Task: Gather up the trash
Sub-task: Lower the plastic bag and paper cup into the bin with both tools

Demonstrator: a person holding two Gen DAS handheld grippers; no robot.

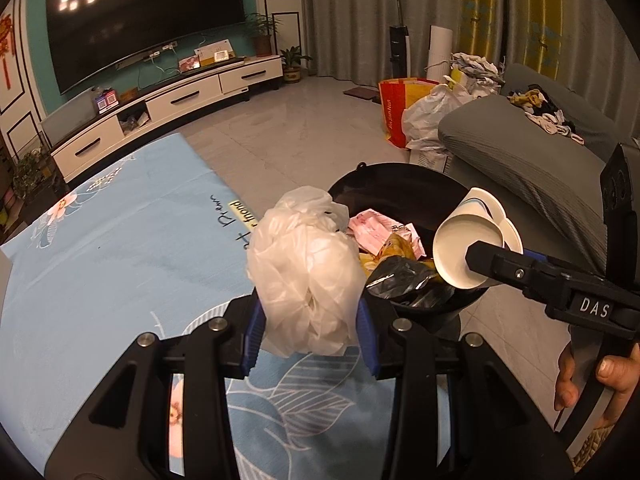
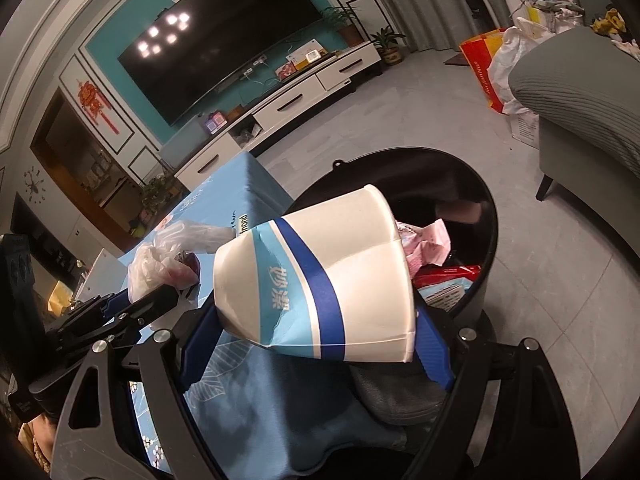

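My left gripper (image 1: 310, 320) is shut on a crumpled clear plastic bag (image 1: 304, 268) and holds it over the table's edge, just left of the black trash bin (image 1: 400, 178). My right gripper (image 2: 316, 344) is shut on a squashed white paper cup with blue bands (image 2: 320, 280); in the left wrist view the paper cup (image 1: 468, 248) hangs over the bin's right rim. The right wrist view shows the bin (image 2: 490, 232) just beyond the cup and the plastic bag (image 2: 160, 256) at left. The bin holds pink, yellow, black and red wrappers.
The table wears a light blue flowered cloth (image 1: 120, 240). A grey sofa (image 1: 532, 148) stands right of the bin, with bags (image 1: 424, 116) behind it. A TV (image 1: 140, 20) and white cabinet (image 1: 180, 108) line the far wall.
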